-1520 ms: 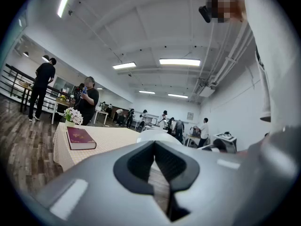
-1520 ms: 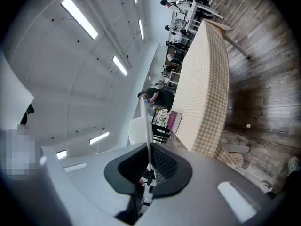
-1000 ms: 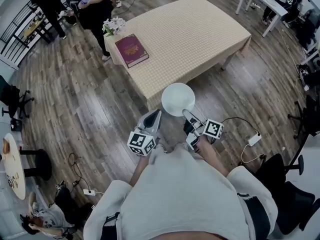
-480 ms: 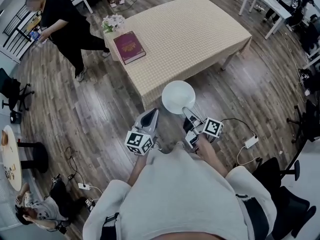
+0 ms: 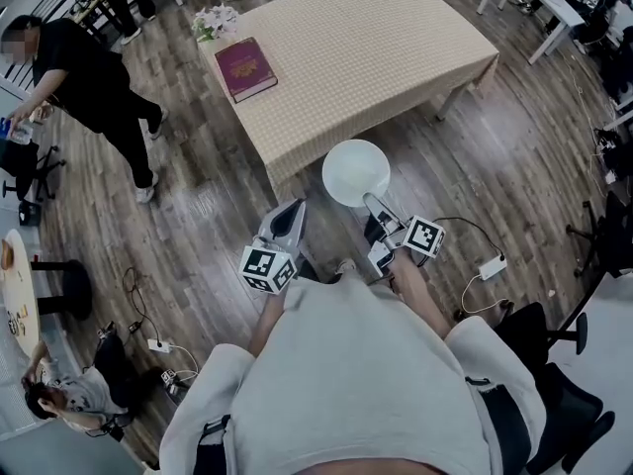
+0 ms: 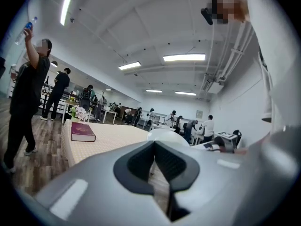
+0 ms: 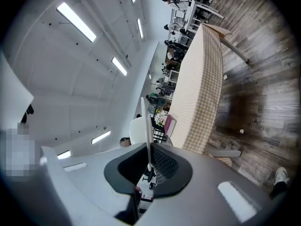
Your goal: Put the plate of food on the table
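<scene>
Currently, left to right: red book (image 5: pixel 245 68) on the table (image 5: pixel 396 57), upper centre; left gripper (image 5: pixel 284 228), lower centre, jaws together, holding nothing; white plate (image 5: pixel 355 173), mid-frame, aloft over the floor just short of the table's near edge; right gripper (image 5: pixel 372 204), pinched tight on the plate's near rim. Status: plate in carriage; reaching the table and set-down outstanding

The right gripper (image 7: pixel 149 167) clamps its jaws on the edge-on white plate (image 7: pixel 146 126), with the checked table (image 7: pixel 200 88) beyond.
</scene>
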Motion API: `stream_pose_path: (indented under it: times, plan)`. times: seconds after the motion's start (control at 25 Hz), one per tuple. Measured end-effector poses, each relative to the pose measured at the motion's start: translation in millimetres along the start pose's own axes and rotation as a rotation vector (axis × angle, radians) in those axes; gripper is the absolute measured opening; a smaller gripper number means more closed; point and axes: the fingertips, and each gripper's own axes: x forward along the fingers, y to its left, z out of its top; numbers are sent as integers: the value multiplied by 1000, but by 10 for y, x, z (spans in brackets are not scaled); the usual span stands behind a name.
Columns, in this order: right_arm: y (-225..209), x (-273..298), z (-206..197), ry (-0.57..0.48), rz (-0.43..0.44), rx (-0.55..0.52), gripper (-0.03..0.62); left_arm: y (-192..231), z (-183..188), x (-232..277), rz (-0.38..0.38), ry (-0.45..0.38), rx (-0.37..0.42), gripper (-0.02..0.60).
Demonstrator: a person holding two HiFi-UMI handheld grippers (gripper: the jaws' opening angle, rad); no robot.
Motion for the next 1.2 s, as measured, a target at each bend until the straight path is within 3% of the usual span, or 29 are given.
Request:
stream_pose_path:
  times: [0.28, 0.52, 0.64, 0.8, 0.92, 1.04, 1.2]
  plan:
    - [-142, -96, 54, 8, -62, 41, 14, -53, 14, 72, 9, 4, 7, 8]
    - [-8, 15, 167, -4, 67, -31, 14, -1, -29, 92, 22, 11, 6, 8]
    - [-136, 2, 168, 1, 4, 0, 14, 11, -57, 152, 20, 8, -4, 8]
    - [-111, 131, 283, 3, 50, -39, 14, 55, -67, 317, 11, 3, -11, 8]
    - [-223, 177, 357, 7, -10, -10, 14, 130, -25, 464, 6, -7, -11, 9]
    - [-182, 323, 491, -8, 48, -3, 14, 216, 9, 622, 4, -15, -11, 9]
    - [-257, 524, 700, -5, 44, -36, 14, 370, 47, 874, -2, -18, -18, 8]
